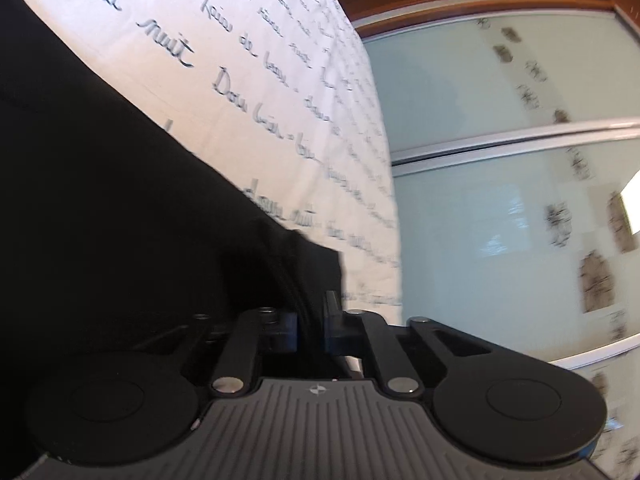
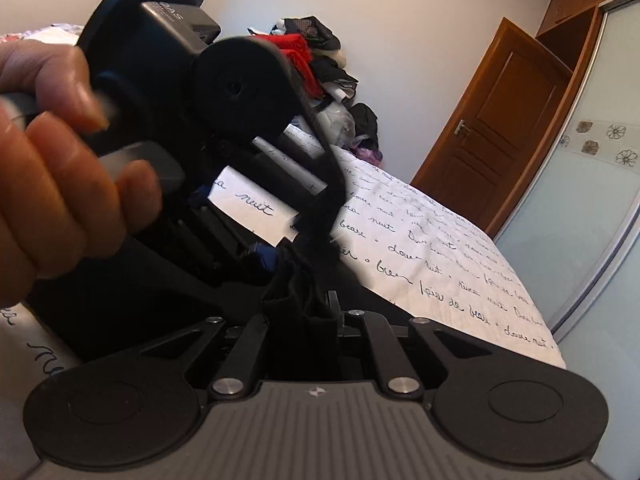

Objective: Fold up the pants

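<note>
Okay, biggest thing first: the bed sheet (image 2: 440,264), white w/ dark cursive writing, fills most of both views and I see it running off toward the wardrobe's frosted sliding doors (image 1: 500,208) w/ flower decals. In the right wrist view there's a brown wooden door (image 2: 508,120) in the corner and a heap of clothes (image 2: 320,64) (red, black, white bits) at the far end of the bed. The black pants (image 1: 120,184) lie on the sheet, covering the whole left side of my left wrist view, edge running diagonally. My left gripper (image 1: 312,312) has its jaws pressed together on a bunched edge of the pants fabric, which sits right between the blue-tipped fingers. My right gripper (image 2: 320,316) is likewise pinching a crumpled fold of the same black cloth, jaws nearly together. From the right cam I also see the left gripper (image 2: 280,248) close by, just ahead and up-left, tilted over, w/ the person's left hand (image 2: 60,152) wrapped round its handle. Both views are a bit motion-blurred.
</note>
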Demonstrator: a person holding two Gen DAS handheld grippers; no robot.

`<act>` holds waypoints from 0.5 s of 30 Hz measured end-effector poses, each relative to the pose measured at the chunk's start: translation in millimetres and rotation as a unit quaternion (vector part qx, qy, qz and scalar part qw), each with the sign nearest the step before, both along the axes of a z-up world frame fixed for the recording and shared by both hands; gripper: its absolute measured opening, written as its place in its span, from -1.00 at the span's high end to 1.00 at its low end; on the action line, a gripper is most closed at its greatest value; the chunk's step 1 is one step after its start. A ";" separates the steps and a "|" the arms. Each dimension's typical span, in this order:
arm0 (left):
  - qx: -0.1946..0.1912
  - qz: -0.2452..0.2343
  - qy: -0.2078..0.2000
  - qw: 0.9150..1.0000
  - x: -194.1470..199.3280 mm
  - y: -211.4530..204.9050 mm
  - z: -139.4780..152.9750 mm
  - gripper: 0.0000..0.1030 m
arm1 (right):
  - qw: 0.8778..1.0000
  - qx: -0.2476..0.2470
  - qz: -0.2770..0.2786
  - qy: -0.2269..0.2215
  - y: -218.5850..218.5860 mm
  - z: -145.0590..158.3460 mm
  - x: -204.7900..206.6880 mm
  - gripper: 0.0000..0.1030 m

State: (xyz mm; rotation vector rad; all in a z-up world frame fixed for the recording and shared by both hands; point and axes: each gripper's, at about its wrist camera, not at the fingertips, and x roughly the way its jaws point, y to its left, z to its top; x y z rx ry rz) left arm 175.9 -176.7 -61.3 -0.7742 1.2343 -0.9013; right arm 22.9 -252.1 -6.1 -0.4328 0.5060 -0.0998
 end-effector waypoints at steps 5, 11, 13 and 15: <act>0.036 0.001 -0.059 0.998 -8.2 1.5 6.4 0.80 | 1.000 -0.026 -0.016 -0.002 -1.0 -3.0 -10.5 0.21; 0.078 -0.003 -0.141 0.987 -22.3 14.8 25.4 0.80 | 1.000 0.019 0.016 0.003 0.4 9.1 -26.6 0.78; 0.109 -0.009 -0.182 0.977 -26.9 21.0 34.3 0.80 | 0.999 0.011 0.032 0.009 8.6 10.3 -24.4 0.83; 0.142 -0.014 -0.222 0.965 -29.8 30.0 41.9 0.79 | 0.998 0.014 0.054 0.013 15.7 11.7 -21.0 0.84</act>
